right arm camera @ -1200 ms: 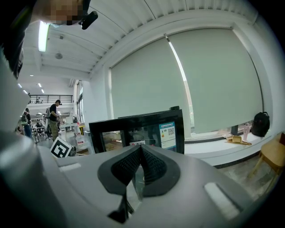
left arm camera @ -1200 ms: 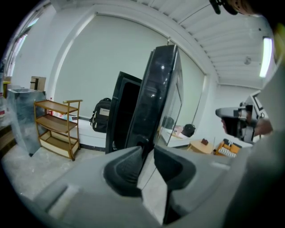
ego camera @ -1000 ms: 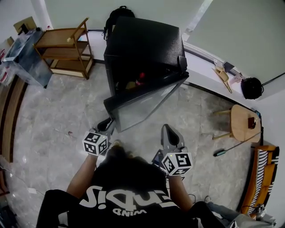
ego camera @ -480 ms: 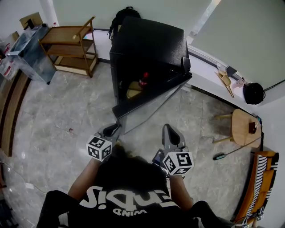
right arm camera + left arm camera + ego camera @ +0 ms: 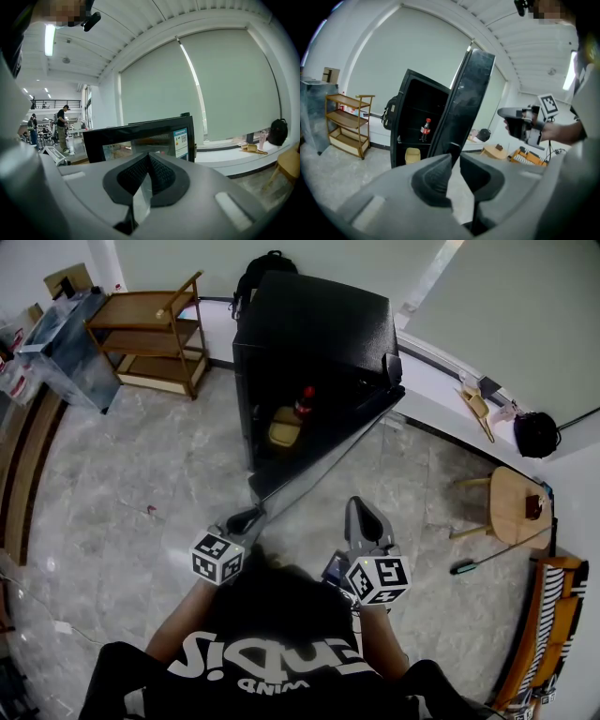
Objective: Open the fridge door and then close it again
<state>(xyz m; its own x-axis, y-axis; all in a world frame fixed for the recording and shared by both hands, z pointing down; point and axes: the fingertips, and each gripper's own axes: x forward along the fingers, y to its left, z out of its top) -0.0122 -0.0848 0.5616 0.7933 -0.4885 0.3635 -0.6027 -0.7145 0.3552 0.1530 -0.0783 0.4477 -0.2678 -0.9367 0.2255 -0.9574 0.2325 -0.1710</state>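
The black fridge (image 5: 314,324) stands open ahead of me. Its door (image 5: 319,451), hinged on the right, swings out toward me. Inside I see a red-capped bottle (image 5: 303,401) and a yellow tub (image 5: 284,427). My left gripper (image 5: 249,517) sits at the door's lower free corner. In the left gripper view the door edge (image 5: 461,103) rises just past the left gripper (image 5: 455,157). Its jaws have just been closing; a narrow gap remains, and floor shows through it with nothing pinched. My right gripper (image 5: 361,512) hangs shut and empty, facing the door's glossy outer face (image 5: 140,138).
A wooden shelf rack (image 5: 150,329) stands left of the fridge, with a grey covered crate (image 5: 56,352) beyond it. A black backpack (image 5: 265,263) leans behind the fridge. A round wooden stool (image 5: 514,502) and a white window ledge (image 5: 441,381) are on the right.
The door has swung further out, its free edge coming nearer to me and rightward. My left gripper has moved right along with that edge. The right gripper has stayed put.
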